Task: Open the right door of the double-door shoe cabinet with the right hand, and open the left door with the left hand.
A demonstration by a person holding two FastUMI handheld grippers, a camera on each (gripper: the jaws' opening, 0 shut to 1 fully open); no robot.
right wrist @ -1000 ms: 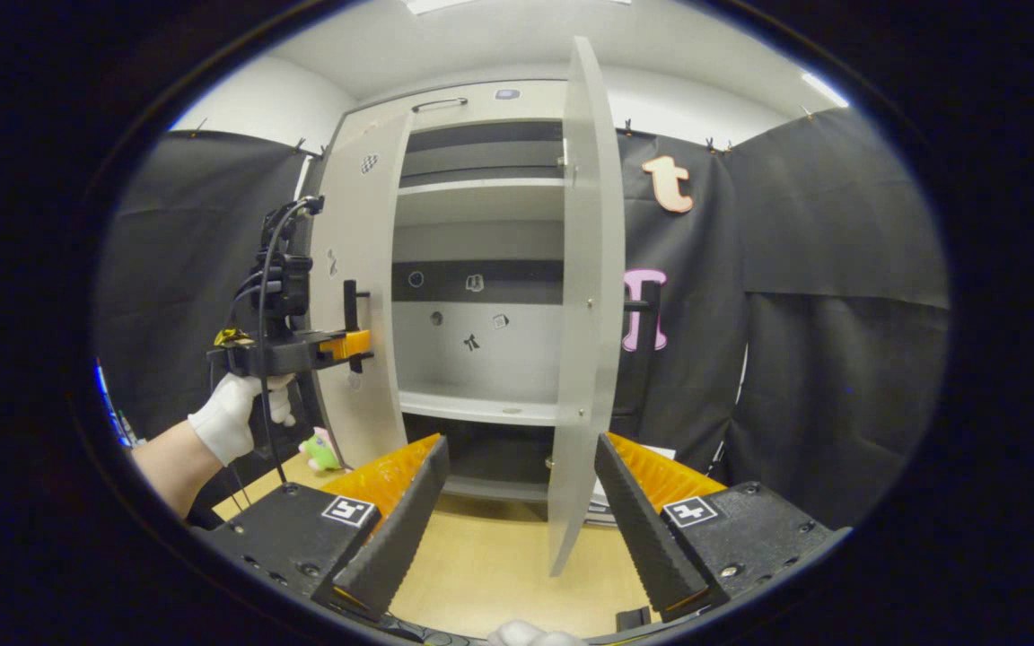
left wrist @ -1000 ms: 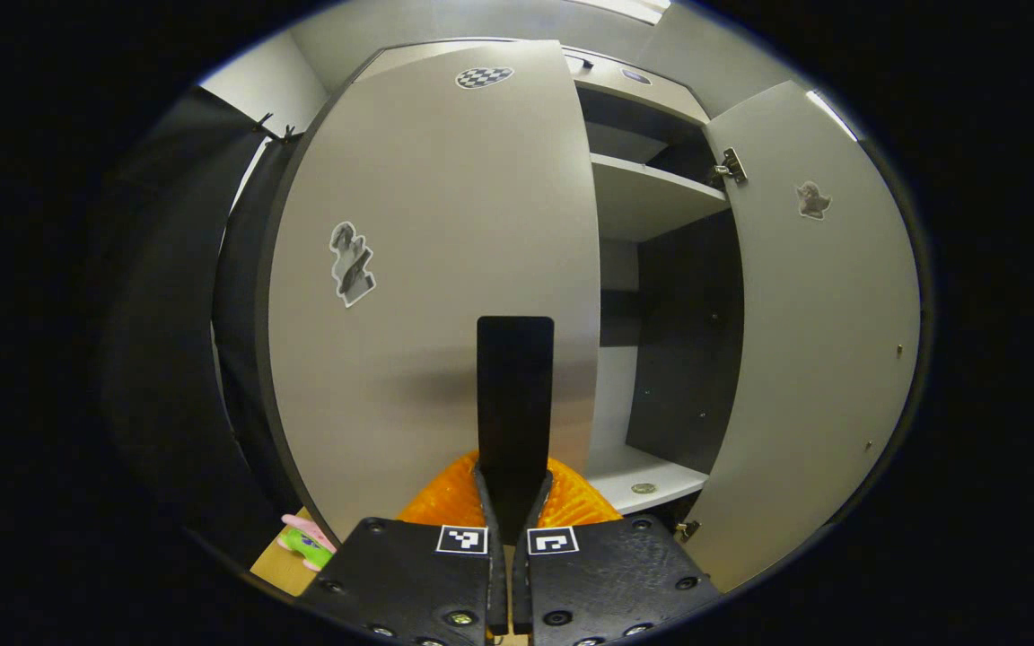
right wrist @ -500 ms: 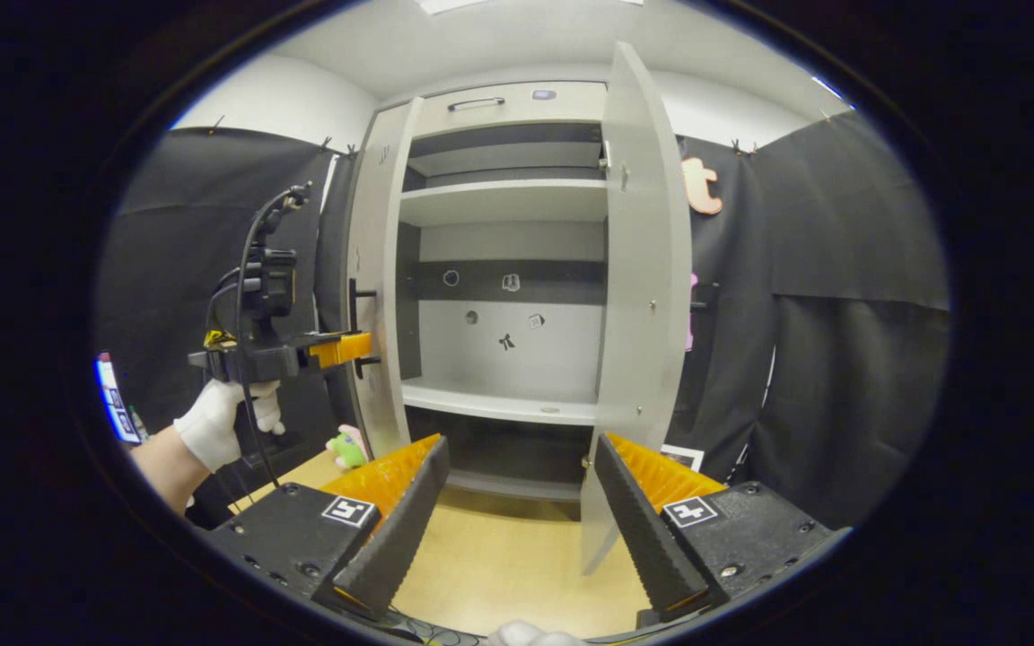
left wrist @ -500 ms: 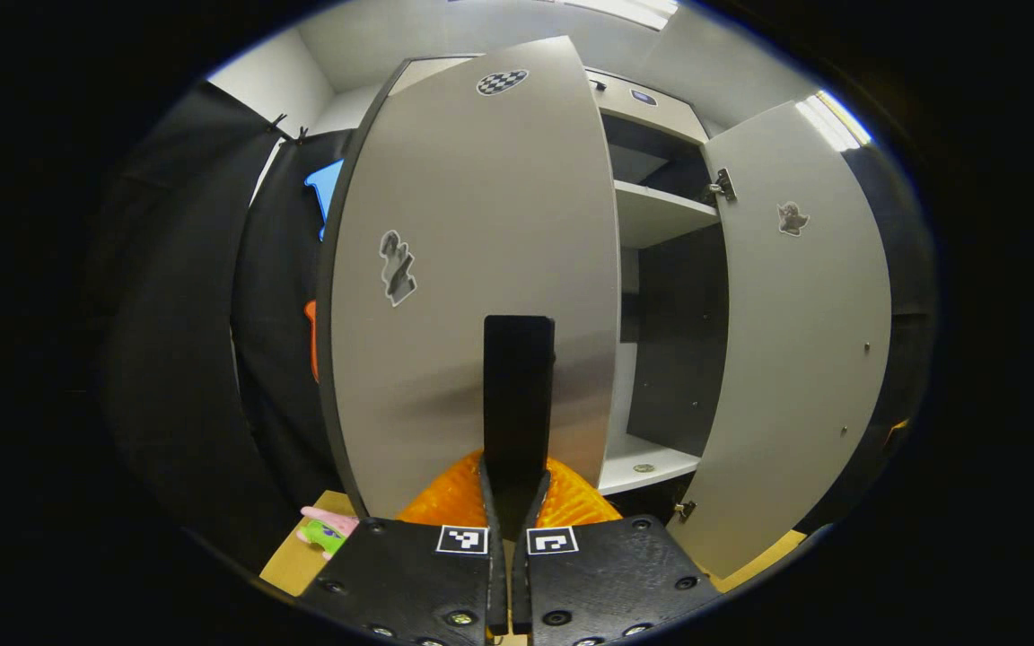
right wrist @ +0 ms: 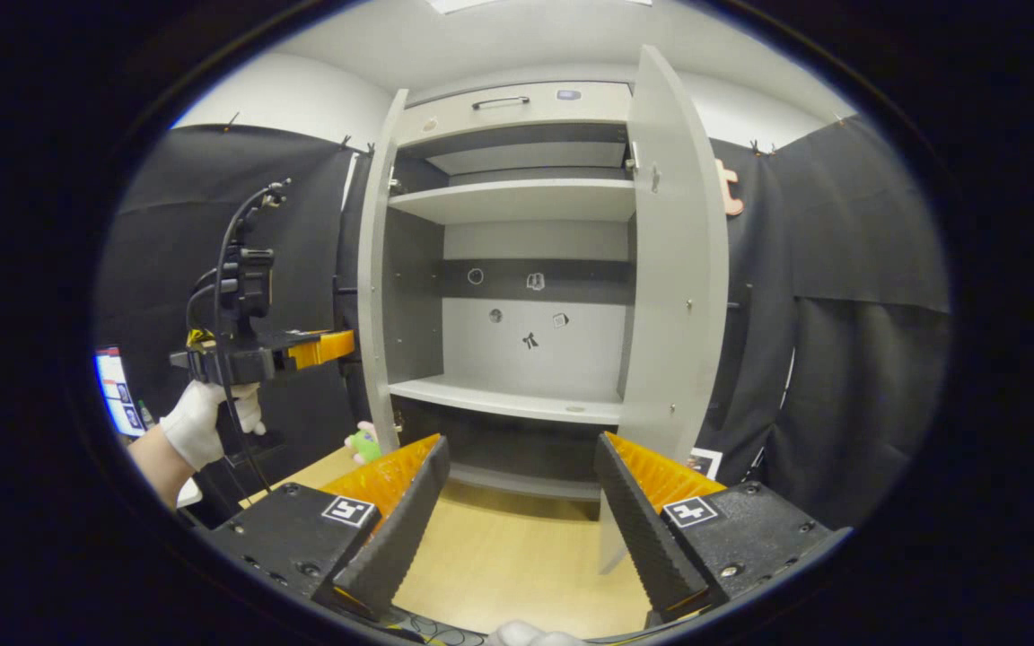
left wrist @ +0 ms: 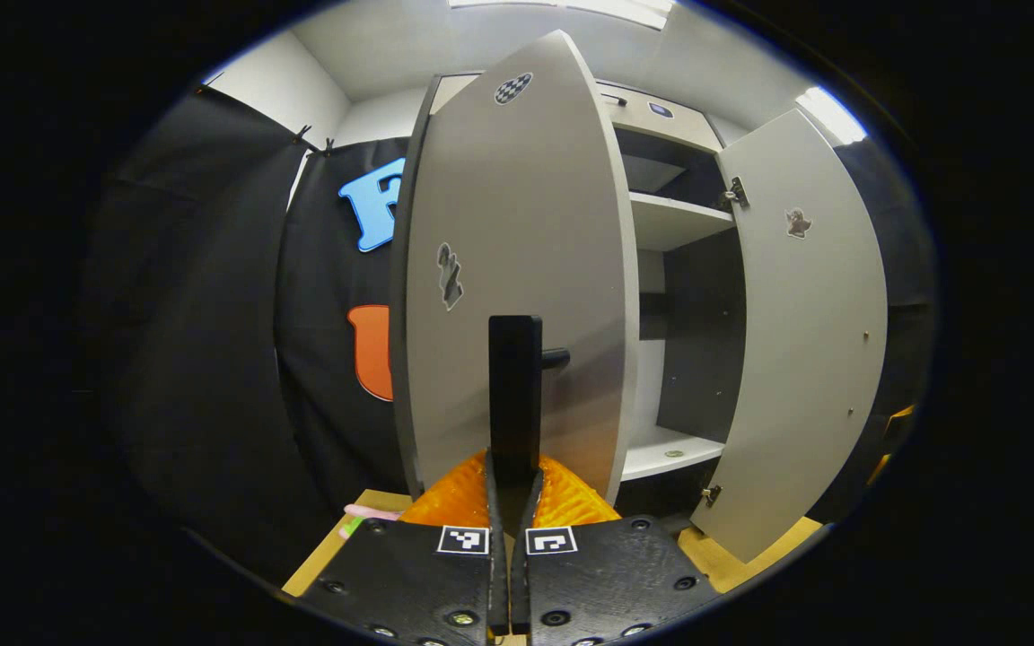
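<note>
The grey shoe cabinet [right wrist: 517, 202] stands with both doors swung out and its shelves bare. In the left gripper view, the left door [left wrist: 517, 224] faces me, and my left gripper [left wrist: 514, 471] is shut on its black upright handle [left wrist: 515, 386]. The right door [left wrist: 804, 341] hangs wide beyond it. In the right gripper view, the left door [right wrist: 373, 287] is nearly edge-on, with the left gripper [right wrist: 337, 345] at it, held by a white-gloved hand [right wrist: 203, 417]. My right gripper [right wrist: 517, 502] is open in front of the cabinet, holding nothing, well short of the right door [right wrist: 674, 269].
A green and pink plush toy [right wrist: 363, 442] lies on the wooden surface [right wrist: 499, 556] by the left door's foot. A drawer with a handle [right wrist: 503, 101] tops the cabinet. Black cloth walls both sides. A small screen [right wrist: 118, 395] glows at far left.
The left door has swung further out with my left gripper still on its handle. The right door has stayed wide, and the right gripper has stayed open and drifted slightly.
</note>
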